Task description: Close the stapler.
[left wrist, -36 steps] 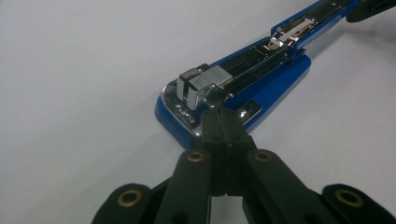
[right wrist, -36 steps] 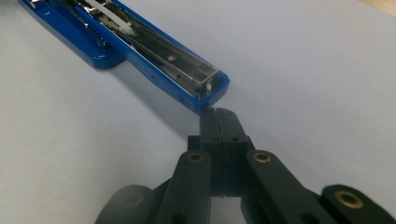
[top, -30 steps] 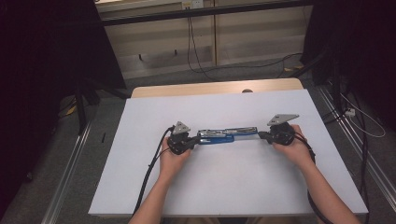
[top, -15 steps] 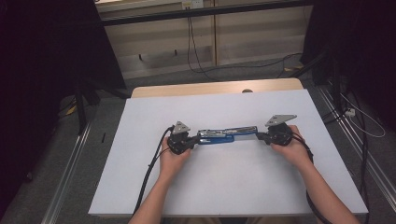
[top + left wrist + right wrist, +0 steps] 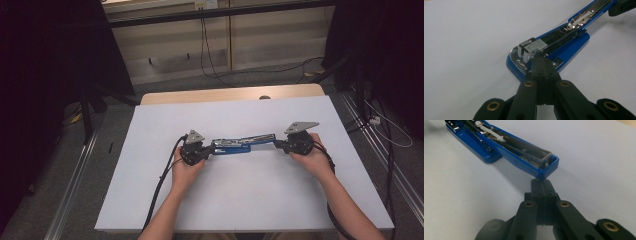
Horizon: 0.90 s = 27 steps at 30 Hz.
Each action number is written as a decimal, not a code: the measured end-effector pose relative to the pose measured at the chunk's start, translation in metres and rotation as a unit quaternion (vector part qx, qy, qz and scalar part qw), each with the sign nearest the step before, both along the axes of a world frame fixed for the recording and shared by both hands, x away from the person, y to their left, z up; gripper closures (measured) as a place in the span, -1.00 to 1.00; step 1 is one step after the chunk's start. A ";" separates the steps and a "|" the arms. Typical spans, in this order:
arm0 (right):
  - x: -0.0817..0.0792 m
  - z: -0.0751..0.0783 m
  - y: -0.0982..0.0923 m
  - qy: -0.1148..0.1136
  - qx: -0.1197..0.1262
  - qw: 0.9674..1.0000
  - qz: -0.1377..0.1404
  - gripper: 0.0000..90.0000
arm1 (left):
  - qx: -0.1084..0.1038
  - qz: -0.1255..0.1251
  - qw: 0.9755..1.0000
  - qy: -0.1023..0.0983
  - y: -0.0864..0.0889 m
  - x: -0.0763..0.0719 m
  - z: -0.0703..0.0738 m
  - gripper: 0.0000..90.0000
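Thing: a blue stapler [image 5: 235, 145] is seen swung fully open, base and magazine arm laid out in one long line.
Place: it is found about mid-bench, lying across from left to right, well apart from every edge of the white bench [image 5: 250, 200].
Left tongs [image 5: 543, 62]: shut jaw to jaw, nothing held; the tips are set against the metal head of the stapler at its base end.
Right tongs [image 5: 543, 185]: likewise shut and empty; the tips are placed just at the blue end [image 5: 547, 168] of the opened arm, contact being hard to tell.
Build: judged rigid, plastic shell over steel track, moderately heavy for its size; not fragile.
Weak point: the hinge is expected to swing freely, so either half may pivot when pushed.
Surface: the glossy plastic and plated metal are judged slippery.
Hold: best taken across the narrow flanks of the blue base or arm, away from the staple strip [image 5: 534, 47], which could be dislodged.
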State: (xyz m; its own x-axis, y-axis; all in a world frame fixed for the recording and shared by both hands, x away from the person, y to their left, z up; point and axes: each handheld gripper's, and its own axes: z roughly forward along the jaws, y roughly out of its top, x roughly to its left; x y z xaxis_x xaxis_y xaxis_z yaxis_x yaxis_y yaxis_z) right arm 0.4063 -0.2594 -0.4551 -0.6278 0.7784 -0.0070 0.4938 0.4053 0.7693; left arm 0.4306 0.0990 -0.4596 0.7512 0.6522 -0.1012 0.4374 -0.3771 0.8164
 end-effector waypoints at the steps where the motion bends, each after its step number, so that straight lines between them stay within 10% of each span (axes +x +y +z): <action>1: 0.000 0.000 0.000 0.000 0.001 1.000 0.000 1.00 | 0.000 0.000 1.000 0.000 0.000 0.000 0.000 1.00; 27: 0.001 0.004 0.007 -0.011 0.027 1.000 0.009 1.00 | 0.002 -0.005 1.000 -0.002 0.001 -0.002 0.004 0.98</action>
State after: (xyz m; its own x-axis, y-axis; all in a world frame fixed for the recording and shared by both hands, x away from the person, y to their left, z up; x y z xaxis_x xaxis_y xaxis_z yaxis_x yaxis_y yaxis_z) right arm 0.4070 -0.2523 -0.4509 -0.6414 0.7669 0.0217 0.4701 0.3705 0.8011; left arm 0.4284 0.1000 -0.4552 0.7588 0.6443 -0.0955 0.4293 -0.3844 0.8173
